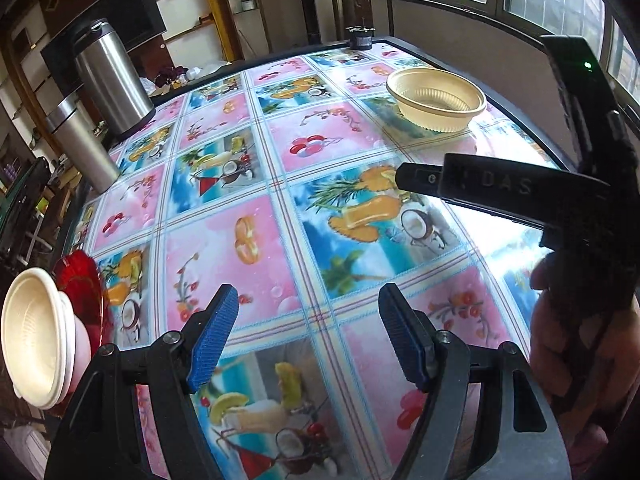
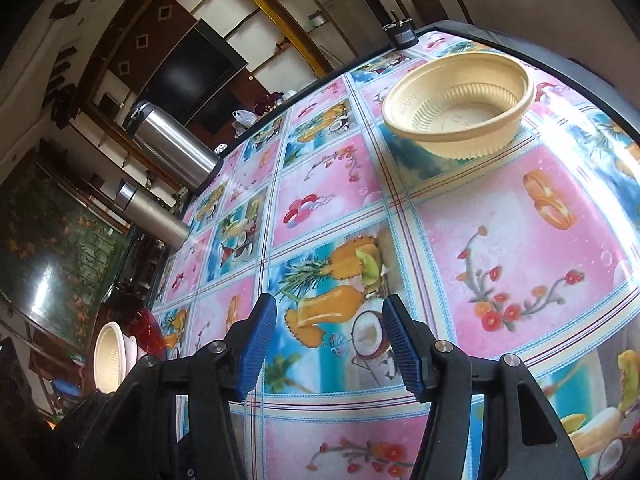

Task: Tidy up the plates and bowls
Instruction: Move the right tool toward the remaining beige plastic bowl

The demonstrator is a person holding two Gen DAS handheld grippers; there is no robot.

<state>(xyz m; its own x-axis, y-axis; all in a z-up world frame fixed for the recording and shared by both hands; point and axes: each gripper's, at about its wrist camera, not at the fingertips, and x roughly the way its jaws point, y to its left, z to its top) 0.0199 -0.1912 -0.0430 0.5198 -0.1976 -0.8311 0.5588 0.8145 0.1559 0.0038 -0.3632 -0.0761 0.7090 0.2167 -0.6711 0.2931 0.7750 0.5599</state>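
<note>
Left gripper (image 1: 308, 336), right gripper (image 2: 330, 346) both spread, empty; beige bowl (image 2: 458, 106) upright on table (image 2: 520, 216)

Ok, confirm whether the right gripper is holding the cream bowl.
No: the right gripper is open and empty, while the cream bowl sits apart on the table.

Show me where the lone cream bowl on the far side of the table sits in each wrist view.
Left wrist: cream bowl upper right, upright on the tablecloth, beyond the right gripper's side.
Right wrist: cream bowl upper right of centre, larger, ahead of the open fingers.
Shared landmark: the large steel flask at the table's left edge.
</note>
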